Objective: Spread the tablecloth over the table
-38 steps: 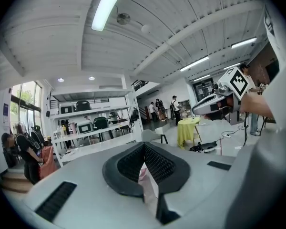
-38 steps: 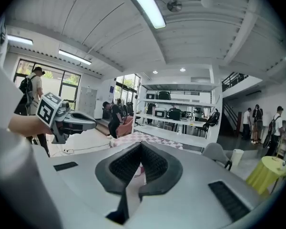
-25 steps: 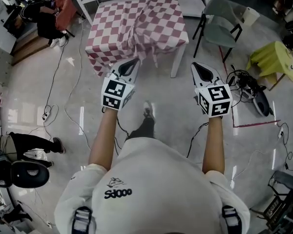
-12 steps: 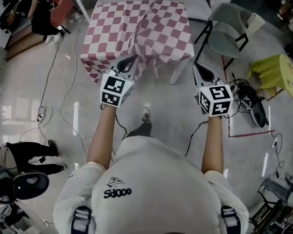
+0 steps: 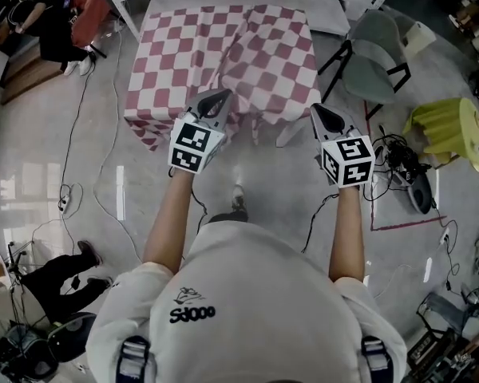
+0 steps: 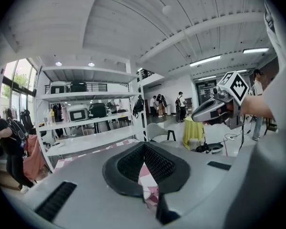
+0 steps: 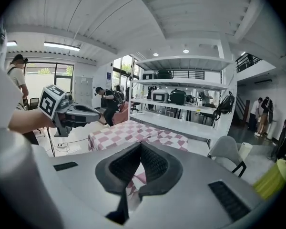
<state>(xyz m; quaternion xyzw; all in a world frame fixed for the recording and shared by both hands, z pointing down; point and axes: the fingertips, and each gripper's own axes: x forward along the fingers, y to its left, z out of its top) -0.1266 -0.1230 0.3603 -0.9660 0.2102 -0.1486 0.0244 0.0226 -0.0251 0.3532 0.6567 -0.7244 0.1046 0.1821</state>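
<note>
A red-and-white checked tablecloth point(image 5: 223, 54) lies rumpled on the small table, with a bunched fold running down its middle to the near edge; it also shows in the right gripper view as the tablecloth point(image 7: 133, 132). My left gripper point(image 5: 218, 96) hovers in front of the table's near edge, jaws shut, nothing held. My right gripper point(image 5: 319, 112) is level with it by the table's near right corner, also shut and empty. Each gripper view shows checked cloth only through the gap below its closed pads. The right gripper point(image 6: 214, 109) and the left gripper point(image 7: 78, 113) also appear in each other's views.
A grey chair point(image 5: 375, 50) stands right of the table, a yellow-draped stool point(image 5: 447, 122) farther right. Cables and a dark pan-like object point(image 5: 419, 186) lie on the floor at right. White shelving point(image 7: 181, 104) stands behind the table. People sit at top left and lower left.
The table has drawn nearer and sits lower in the head view as both grippers advanced toward it side by side. Both jaws stayed shut.
</note>
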